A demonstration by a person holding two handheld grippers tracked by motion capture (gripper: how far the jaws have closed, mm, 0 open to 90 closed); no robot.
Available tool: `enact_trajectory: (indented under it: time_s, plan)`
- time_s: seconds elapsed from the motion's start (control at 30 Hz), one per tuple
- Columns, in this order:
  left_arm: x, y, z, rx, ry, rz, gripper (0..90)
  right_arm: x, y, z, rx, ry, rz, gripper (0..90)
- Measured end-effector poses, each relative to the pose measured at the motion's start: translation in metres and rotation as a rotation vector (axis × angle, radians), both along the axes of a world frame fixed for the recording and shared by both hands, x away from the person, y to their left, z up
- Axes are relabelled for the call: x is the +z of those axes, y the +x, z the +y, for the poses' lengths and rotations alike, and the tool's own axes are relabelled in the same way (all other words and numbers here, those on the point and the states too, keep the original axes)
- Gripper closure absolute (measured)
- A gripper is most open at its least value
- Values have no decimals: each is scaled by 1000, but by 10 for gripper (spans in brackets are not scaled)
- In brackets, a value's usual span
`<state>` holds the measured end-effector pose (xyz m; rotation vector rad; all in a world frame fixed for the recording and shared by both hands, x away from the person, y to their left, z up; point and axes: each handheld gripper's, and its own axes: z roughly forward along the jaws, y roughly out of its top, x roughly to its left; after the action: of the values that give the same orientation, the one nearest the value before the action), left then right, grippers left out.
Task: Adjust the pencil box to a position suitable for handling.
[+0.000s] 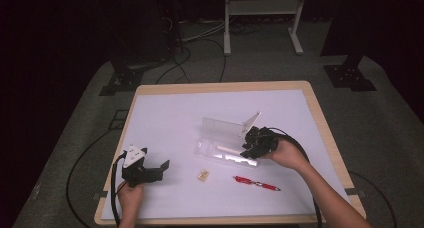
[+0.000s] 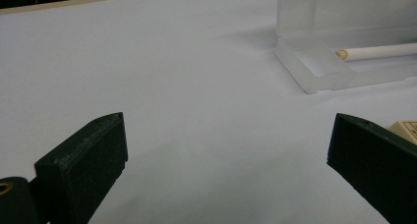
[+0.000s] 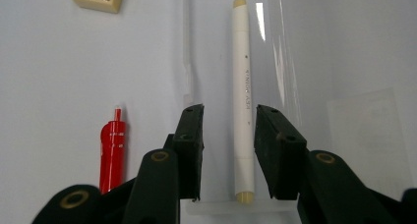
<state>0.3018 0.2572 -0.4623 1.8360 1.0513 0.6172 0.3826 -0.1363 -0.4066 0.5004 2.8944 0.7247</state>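
Right gripper [image 3: 225, 135]: nearest the lens in its own view, jaws part-open and astride the marker, pads clear of the barrel on both sides, holding nothing.
Marker [image 3: 242, 86]: white, cream caps at both ends, lying along the floor of the case; in the high view it sits at about 3 o'clock from table centre.
Case [image 1: 225, 138]: clear plastic, lid standing up at the 12 o'clock side, tray open toward the person.
Left gripper [image 1: 145, 169]: jaws wide apart, empty, resting low at 8 o'clock on the table, pointing toward the case.
Red pen [image 1: 256, 183]: loose on the sheet at 5 o'clock, just beside the case.
Eraser [image 1: 203, 174]: small, cream, at 6 o'clock, between the two hands.
Handling, marker: likely light, stiff, smooth and round, so it may roll or slip; grip mid-barrel, across its width.
Handling, case: thin and probably brittle, slides easily; hold by a long wall.
Table [image 1: 320, 118]: wood rim, white sheet.
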Motion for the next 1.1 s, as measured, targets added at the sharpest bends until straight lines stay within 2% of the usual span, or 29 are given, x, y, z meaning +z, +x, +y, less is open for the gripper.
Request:
enact_trajectory:
  time_s: [0.43, 1.1]
  plan:
    - [0, 0, -1, 1, -3, 1, 13, 4, -13, -10, 7, 20, 5, 605]
    - [0, 0, -1, 0, 4, 5, 13, 2, -30, -23, 25, 39, 15, 534]
